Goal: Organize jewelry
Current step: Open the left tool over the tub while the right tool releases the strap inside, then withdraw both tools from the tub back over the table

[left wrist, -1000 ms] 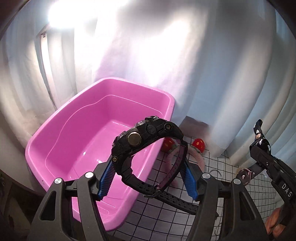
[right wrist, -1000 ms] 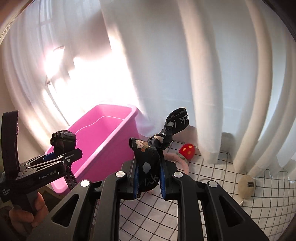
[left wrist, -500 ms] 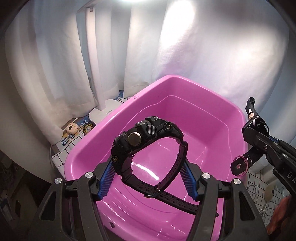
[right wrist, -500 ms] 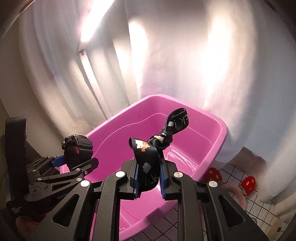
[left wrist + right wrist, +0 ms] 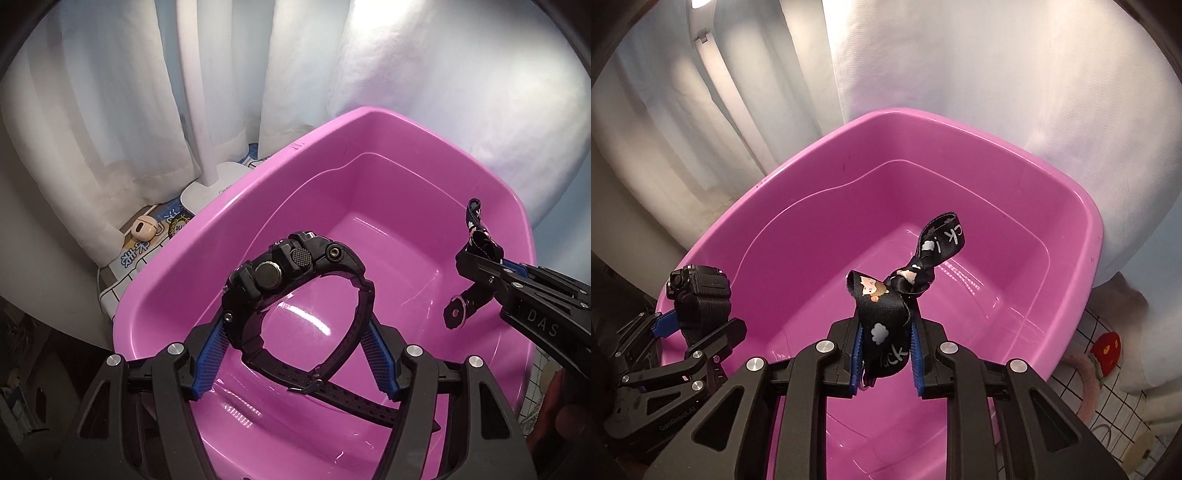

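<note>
My left gripper (image 5: 295,347) is shut on a chunky black watch (image 5: 295,280), its strap loop between the blue pads, held above the inside of a pink plastic tub (image 5: 332,129). My right gripper (image 5: 886,354) is shut on a black printed strap (image 5: 890,314) with cartoon figures and a knot, also above the tub (image 5: 960,122). The right gripper shows at the right of the left wrist view (image 5: 480,266), with the strap and a round pink charm (image 5: 455,313) hanging below. The left gripper with the watch (image 5: 700,291) shows at the left of the right wrist view. The tub holds nothing visible.
White curtains hang behind the tub. A white lamp base (image 5: 218,184), a beige earbud case (image 5: 142,227) and printed cards lie to its left. To the right, on a checked cloth, are a red strawberry toy (image 5: 1106,349) and a pink fuzzy band (image 5: 1086,384).
Both grippers have swung left from the checked cloth to over the tub and come lower toward its inside. Each holds the same item as before.
</note>
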### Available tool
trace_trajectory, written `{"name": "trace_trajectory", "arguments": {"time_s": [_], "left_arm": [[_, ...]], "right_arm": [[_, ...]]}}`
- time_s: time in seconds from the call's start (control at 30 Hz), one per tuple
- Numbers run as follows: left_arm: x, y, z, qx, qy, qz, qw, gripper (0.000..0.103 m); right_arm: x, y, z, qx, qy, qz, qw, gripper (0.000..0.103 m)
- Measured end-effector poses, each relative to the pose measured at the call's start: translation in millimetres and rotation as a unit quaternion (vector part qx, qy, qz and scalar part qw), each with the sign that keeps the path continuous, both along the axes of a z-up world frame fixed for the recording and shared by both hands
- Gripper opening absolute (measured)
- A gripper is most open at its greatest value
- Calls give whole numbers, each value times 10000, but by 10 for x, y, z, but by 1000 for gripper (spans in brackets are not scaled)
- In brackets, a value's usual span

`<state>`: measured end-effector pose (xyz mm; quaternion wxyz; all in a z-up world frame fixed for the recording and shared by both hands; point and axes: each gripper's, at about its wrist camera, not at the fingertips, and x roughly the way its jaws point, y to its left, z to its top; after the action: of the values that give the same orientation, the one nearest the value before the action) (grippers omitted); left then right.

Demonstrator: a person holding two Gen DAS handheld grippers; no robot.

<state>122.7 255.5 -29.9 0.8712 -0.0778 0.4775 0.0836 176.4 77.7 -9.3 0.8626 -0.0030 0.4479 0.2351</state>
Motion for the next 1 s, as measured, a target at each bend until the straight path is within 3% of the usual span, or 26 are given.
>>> {"name": "trace_trajectory", "arguments": {"time_s": [0.07,0.1,0.13,0.27,0.7,1.0], "left_arm": [[11,10,-22,18,97,34,9999,68],[13,18,-27,51,115,53,9999,70],[7,27,-15,86,85,81,9999,78],[-29,46,92,169,-112,143,9997,89],[-216,16,256,231,-281,259,9990,90],[-430,-428,571,190,-717,-361,9966,93]], "right_arm": [[-1,-5,3,-120,-44,-78,9999,59],[-11,-10,18,-158,-91,-119,9998,65],[-24,-22,37,-161,-138,-162,9996,67],[-42,-57,73,-108,-168,-254,9995,67],[-306,-351,261,154,-477,-562,9972,67],[-954,-1017,344,589,-680,-1178,9890,67]]}}
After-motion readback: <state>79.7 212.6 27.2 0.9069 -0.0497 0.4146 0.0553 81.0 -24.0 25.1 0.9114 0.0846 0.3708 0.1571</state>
